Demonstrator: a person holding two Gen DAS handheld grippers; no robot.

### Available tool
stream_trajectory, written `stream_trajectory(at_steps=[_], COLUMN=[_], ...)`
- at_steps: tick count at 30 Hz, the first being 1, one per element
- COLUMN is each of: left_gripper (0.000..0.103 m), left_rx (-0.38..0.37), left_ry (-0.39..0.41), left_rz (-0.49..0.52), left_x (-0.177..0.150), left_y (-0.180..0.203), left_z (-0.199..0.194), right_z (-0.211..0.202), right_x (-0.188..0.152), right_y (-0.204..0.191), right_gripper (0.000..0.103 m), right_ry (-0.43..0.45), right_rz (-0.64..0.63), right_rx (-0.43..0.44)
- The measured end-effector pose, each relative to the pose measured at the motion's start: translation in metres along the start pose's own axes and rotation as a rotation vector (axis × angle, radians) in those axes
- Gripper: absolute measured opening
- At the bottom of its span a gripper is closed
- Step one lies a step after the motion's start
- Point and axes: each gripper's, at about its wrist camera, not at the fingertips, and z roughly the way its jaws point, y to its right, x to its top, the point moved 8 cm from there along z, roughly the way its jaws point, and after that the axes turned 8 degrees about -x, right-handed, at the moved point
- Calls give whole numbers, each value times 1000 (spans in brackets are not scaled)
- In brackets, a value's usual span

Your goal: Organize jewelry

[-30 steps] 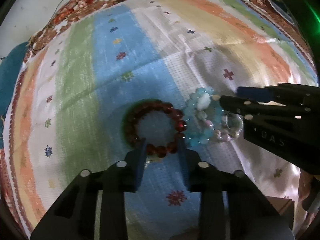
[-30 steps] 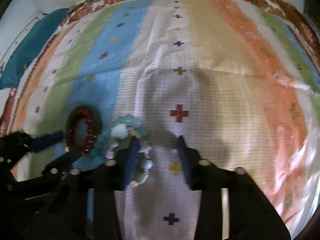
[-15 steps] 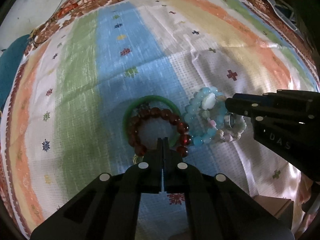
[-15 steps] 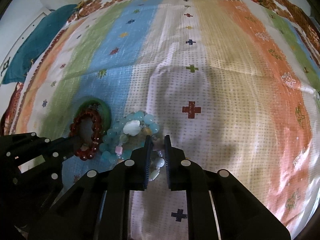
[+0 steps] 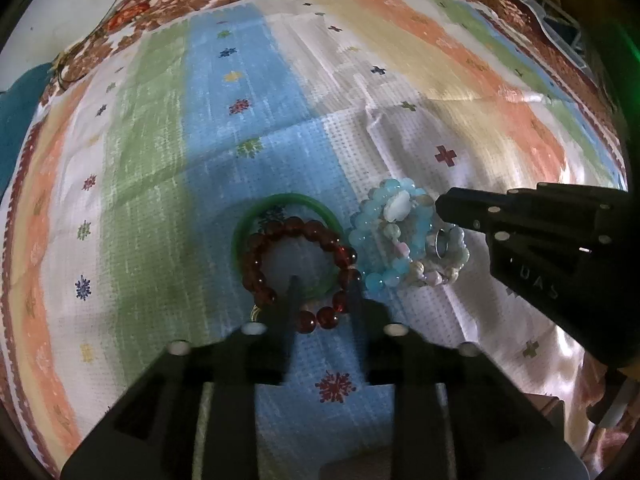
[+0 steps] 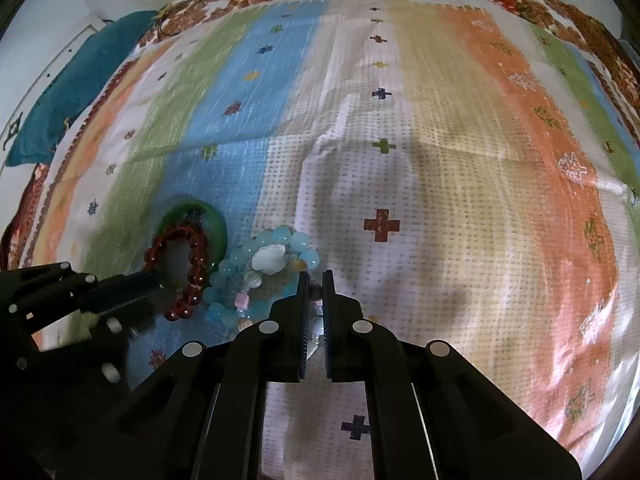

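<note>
On a striped cloth (image 5: 248, 128), the left gripper (image 5: 326, 292), fingers spread, straddles the near beads of a dark red bead bracelet (image 5: 298, 264) lying over a green bangle (image 5: 288, 204). Just beside, the right gripper (image 6: 315, 280) pinches a pale beaded bracelet (image 5: 444, 272) that touches a light blue bead bracelet (image 5: 384, 232).

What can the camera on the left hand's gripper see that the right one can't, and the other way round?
Only the left wrist view shows the metal ring standing among the pale beads, and the left gripper open around the near side of the red bracelet.

Only the right wrist view shows the right gripper nearly shut on the pale bracelet, and the whole teal cloth at the far left.

Both show the striped cloth, the green bangle under the red bracelet, and the blue bracelet beside them.
</note>
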Motion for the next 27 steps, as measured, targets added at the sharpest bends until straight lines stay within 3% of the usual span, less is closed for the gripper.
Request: stream_trajectory(at_steps=[7,16,19,27], left_gripper=[27,27,18,13], left_rx=[-1,76,65,9], left_ry=[-75,-111,-112,-91], left_rz=[31,132,116,105], left_x=[-6,-14,-14,-13], left_y=[3,15,12,13], left_z=[14,22,21,17], right_z=[0,0,0,0], right_x=[0,-1,-1,-1], right_y=[-1,0,0,-1], right_gripper=[7,7,7,7], right_ry=[-3,-4,-5,-4], right_rz=[-6,-1,1,0], right_rx=[1,6,7,7])
